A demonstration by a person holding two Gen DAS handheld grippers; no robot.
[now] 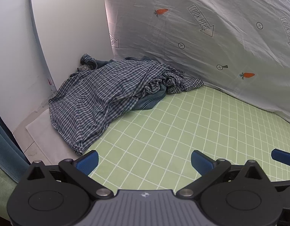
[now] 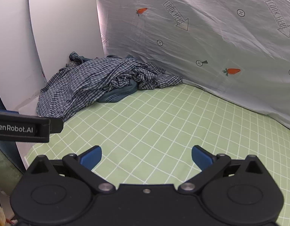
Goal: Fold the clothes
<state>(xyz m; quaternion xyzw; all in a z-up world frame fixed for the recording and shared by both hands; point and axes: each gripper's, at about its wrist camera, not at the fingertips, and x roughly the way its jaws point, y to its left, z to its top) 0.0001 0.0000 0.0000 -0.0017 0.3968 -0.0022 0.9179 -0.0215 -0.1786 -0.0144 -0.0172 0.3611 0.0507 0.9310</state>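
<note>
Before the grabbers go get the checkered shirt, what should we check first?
1. Left gripper open and holding nothing: ok.
2. Right gripper open and holding nothing: ok.
3. Green grid mat has bare room for folding in front of the pile: ok.
4. Checkered shirt lying flat, ready to fold: not ok, it is crumpled in the corner.
5. Shirt free of other clothes: not ok, it lies over a blue denim garment.
6. Collar or sleeves easy to find: cannot tell.

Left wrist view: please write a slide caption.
Open left gripper above green grid sheet, facing a crumpled checked shirt over denim clothes.
</note>
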